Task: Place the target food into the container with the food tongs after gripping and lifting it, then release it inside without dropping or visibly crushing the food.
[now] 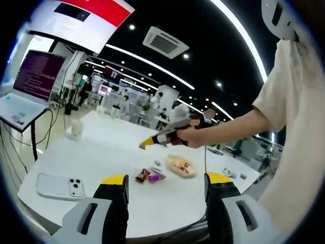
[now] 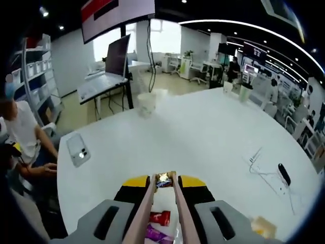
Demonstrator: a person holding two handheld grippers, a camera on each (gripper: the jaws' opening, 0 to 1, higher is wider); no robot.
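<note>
White round table in a bright office: the right gripper squeezes slim tan food tongs pinching a gold-wrapped candy above it; the left gripper hangs spread open, near a shallow clear food container.

Glossy foil candy between smooth tongs.

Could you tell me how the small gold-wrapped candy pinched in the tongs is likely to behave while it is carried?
The gold-wrapped candy looks small, so probably light. Its shiny wrapper may be slippery between the thin beige tongs, which pinch it only at their tips. It seems compact rather than floppy, yet hard squeezing could dent it.
</note>
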